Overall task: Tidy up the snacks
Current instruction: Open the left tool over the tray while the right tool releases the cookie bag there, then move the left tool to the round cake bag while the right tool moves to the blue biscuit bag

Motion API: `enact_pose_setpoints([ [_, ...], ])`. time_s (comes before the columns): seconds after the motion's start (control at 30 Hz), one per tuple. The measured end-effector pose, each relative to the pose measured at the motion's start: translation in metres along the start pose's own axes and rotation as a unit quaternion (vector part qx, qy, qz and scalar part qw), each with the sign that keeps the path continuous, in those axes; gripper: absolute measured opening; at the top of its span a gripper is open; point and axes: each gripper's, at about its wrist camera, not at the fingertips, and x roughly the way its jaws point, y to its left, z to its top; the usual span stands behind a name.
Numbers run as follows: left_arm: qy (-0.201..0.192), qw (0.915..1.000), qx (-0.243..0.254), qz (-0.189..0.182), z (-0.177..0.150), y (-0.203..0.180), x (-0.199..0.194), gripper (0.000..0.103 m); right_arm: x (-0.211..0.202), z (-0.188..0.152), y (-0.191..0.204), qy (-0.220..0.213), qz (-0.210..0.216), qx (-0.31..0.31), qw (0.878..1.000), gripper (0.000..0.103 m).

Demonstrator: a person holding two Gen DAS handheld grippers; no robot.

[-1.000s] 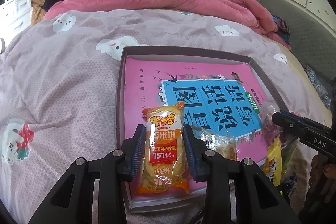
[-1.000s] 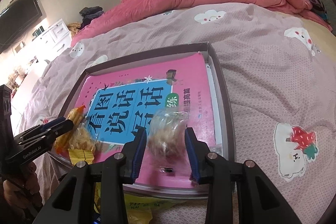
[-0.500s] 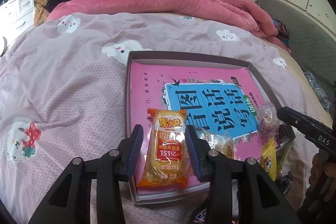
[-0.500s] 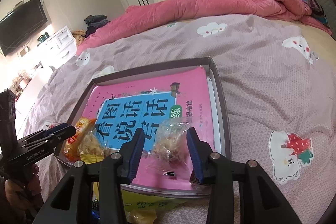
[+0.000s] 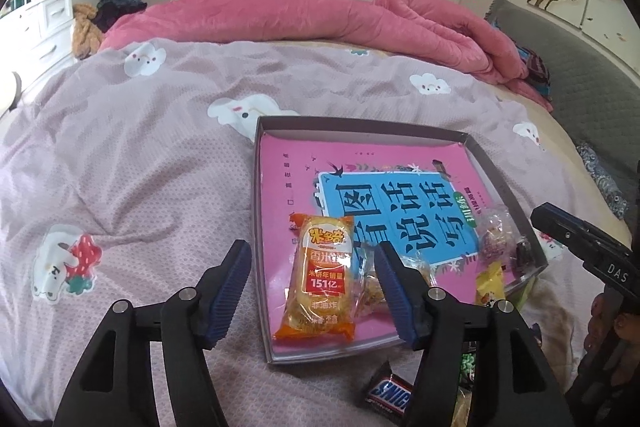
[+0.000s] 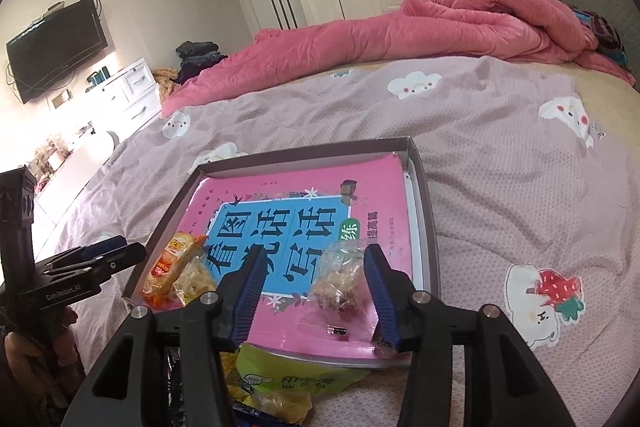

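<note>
A grey shallow box (image 5: 256, 187) (image 6: 424, 187) lies on the bed with a pink book (image 5: 360, 195) (image 6: 304, 211) inside. An orange rice-cracker packet (image 5: 320, 279) (image 6: 172, 259) lies on the book's near left corner, a clear snack bag (image 5: 376, 283) beside it. My left gripper (image 5: 312, 291) is open above and around the orange packet, not touching it. A clear bag of biscuits (image 6: 340, 279) (image 5: 496, 235) lies on the book's near right corner. My right gripper (image 6: 312, 299) is open around it, apart from it.
Loose snacks lie on the bedspread by the box's near edge: a Snickers bar (image 5: 390, 393), a green packet (image 6: 296, 375), yellow packets (image 5: 490, 283). A pink quilt (image 5: 320, 15) is bunched at the far side. A dresser (image 6: 128, 91) stands left of the bed.
Both grippers opened, let go of their snacks on the book and pulled back and up. The orange packet and the biscuit bag now lie free.
</note>
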Motion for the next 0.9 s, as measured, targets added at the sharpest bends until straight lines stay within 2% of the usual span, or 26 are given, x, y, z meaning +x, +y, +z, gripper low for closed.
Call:
enact_pose_setpoints([
  [0.2,-0.008,0.9999,0.0,0.008,-0.001,-0.001,-0.011,0.076,-0.011,-0.001,0.003,-0.014,0.01,-0.001,1.0,0.058],
  [0.4,-0.007,0.9999,0.0,0.01,-0.005,-0.003,-0.02,0.077,-0.023,-0.004,0.004,-0.025,0.005,-0.005,1.0,0.064],
  [0.9,-0.005,0.9994,0.033,-0.003,-0.018,-0.025,-0.041,0.079,-0.042,-0.011,0.004,-0.035,-0.001,0.001,0.999,0.071],
])
